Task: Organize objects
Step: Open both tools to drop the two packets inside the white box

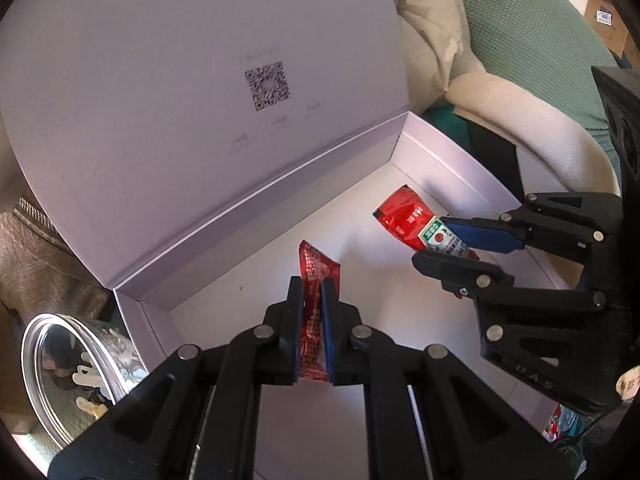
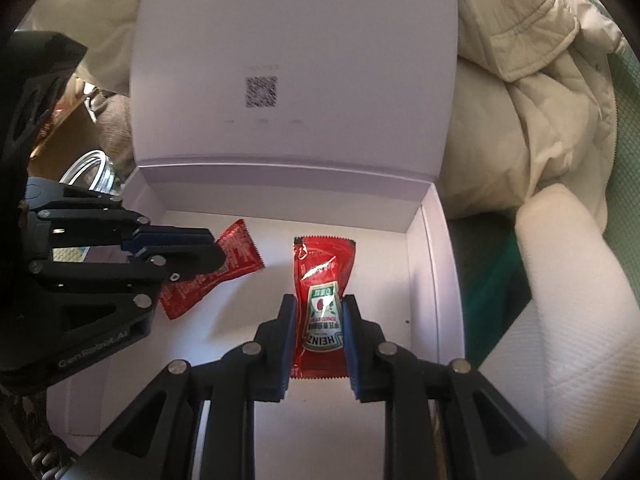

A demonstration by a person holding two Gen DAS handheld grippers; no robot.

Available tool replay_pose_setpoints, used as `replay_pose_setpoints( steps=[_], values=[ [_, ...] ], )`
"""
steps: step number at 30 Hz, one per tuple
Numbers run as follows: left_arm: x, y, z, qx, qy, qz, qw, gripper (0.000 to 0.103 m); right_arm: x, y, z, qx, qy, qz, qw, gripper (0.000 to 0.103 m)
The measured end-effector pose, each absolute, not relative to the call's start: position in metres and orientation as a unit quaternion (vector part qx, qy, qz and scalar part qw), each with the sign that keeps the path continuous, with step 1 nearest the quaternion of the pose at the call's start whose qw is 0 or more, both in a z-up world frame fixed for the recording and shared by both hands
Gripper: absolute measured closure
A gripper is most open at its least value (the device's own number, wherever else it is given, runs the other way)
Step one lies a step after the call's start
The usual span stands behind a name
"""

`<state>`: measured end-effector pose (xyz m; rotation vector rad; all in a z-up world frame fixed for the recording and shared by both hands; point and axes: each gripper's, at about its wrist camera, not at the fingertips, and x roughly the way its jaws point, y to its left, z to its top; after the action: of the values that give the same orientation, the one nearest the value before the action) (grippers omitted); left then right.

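A white box [image 1: 448, 148] with its lid standing open lies in front of me; it also shows in the right wrist view [image 2: 434, 264]. My left gripper [image 1: 311, 286] is shut on a red sauce packet [image 1: 318, 272] held over the box floor; it shows in the right wrist view [image 2: 240, 256] too. My right gripper [image 2: 319, 304] is shut on a red Heinz ketchup packet [image 2: 322, 276] inside the box near its right wall. In the left wrist view the right gripper [image 1: 434, 240] and the ketchup packet [image 1: 404, 214] are at the right.
A clear plastic jar [image 1: 76, 364] with small items stands left of the box. A cream quilted jacket [image 2: 532, 120] and a green cushion [image 1: 532, 40] lie behind and to the right. A white padded armrest [image 2: 568, 300] runs along the right.
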<state>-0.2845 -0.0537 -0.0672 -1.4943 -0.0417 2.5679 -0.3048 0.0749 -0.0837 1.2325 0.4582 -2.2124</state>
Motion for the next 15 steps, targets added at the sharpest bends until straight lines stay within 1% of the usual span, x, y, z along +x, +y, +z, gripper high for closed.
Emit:
replay_pose_setpoints(
  steps=[9,15],
  values=[
    [-0.2858,-0.0585,-0.0721,-0.507,-0.025,0.858,0.082,0.095,-0.3066,0.0768,-0.0886,0.477,0.173,-0.818,0.270,0.081],
    [-0.2838,-0.0567,-0.0683,-0.518,-0.007,0.853,0.065,0.092,-0.3012,0.0767,-0.0831,0.475,0.186,-0.820,0.261,0.079]
  ],
)
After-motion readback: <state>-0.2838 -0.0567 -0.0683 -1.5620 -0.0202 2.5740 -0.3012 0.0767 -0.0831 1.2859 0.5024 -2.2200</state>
